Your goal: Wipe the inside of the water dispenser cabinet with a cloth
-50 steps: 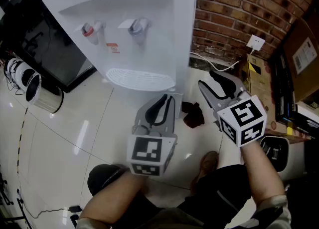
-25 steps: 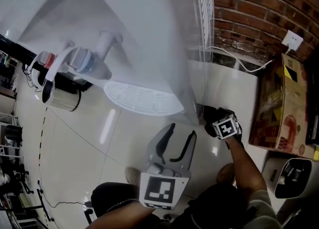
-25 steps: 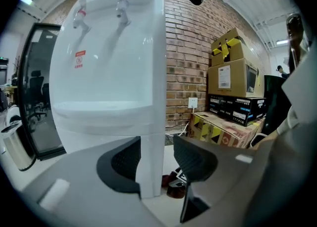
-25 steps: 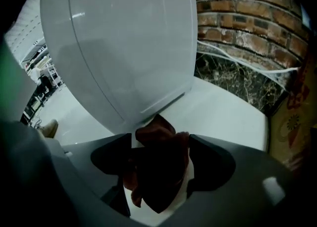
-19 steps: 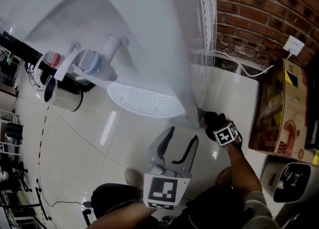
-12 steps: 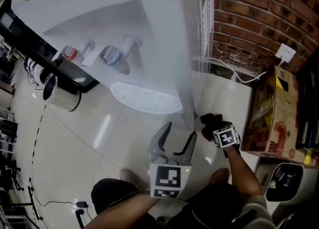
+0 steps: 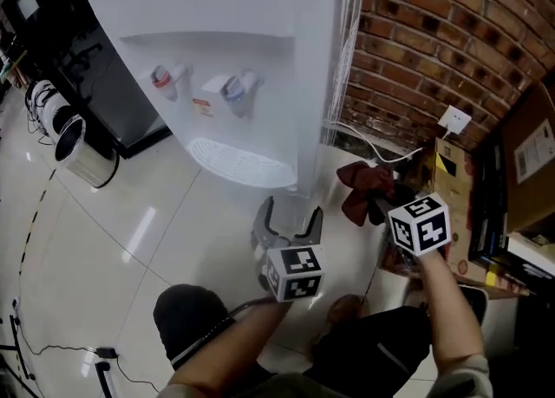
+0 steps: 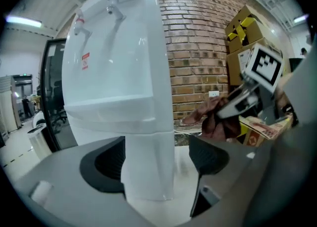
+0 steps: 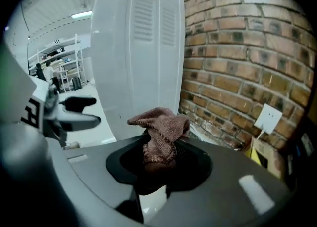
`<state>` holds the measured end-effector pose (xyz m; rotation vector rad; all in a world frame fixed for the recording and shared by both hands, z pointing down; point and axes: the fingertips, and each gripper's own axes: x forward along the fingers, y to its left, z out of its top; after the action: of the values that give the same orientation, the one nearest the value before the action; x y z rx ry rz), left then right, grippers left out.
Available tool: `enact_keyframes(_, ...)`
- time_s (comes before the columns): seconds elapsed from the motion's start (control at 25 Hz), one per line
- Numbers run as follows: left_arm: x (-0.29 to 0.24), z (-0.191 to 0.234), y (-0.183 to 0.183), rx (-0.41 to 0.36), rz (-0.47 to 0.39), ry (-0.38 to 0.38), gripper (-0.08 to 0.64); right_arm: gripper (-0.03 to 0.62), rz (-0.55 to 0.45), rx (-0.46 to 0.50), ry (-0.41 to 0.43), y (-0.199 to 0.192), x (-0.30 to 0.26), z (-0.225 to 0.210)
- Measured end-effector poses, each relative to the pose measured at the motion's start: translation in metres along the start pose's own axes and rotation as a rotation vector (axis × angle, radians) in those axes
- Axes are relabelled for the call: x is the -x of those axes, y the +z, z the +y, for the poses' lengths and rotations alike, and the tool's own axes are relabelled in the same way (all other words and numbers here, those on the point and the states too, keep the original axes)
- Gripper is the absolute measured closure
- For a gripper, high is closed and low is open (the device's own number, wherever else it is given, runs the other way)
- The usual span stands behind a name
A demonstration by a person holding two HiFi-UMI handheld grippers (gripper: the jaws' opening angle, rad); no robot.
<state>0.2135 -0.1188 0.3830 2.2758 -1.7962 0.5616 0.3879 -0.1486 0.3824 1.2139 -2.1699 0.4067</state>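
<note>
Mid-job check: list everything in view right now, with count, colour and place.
water dispenser: one, white, centre, by the brick wall
taps: two, one red-marked, one blue-marked, in its recess
drip tray: one, white, below the taps
brick wall: red-brown, right
wall socket: one, white, on the wall
cardboard boxes: at least two, brown, far right
bin: one, metallic, floor left
cloth: one, reddish-brown, in the right gripper
left gripper: jaws just opened wide, nothing between them, near the dispenser's base
right gripper: jaws just closed on the cloth
</note>
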Motion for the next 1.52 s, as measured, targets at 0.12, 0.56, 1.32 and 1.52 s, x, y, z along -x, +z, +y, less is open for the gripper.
enact_keyframes(0.12, -0.007, 0.009, 0.003, 0.013, -0.005, 0.051, 0.176, 0.469, -0.092, -0.028, -0.002, 0.044, 0.045, 0.009)
enact_keyframes(0.56, -0.024, 0.013, -0.005, -0.002, 0.038, 0.091, 0.187, 0.469, -0.287, -0.040, 0.008, 0.078, 0.073, 0.058)
enact_keyframes(1.32, 0.115, 0.072, -0.070, -0.155, 0.161, 0.027, 0.364, 0.469, -0.336, 0.057, 0.136, 0.143, 0.117, 0.160)
enact_keyframes(1.52, 0.156, 0.116, -0.096, -0.152, 0.195, 0.081, 0.441, 0.468, -0.366, 0.107, 0.156, 0.158, 0.114, 0.212)
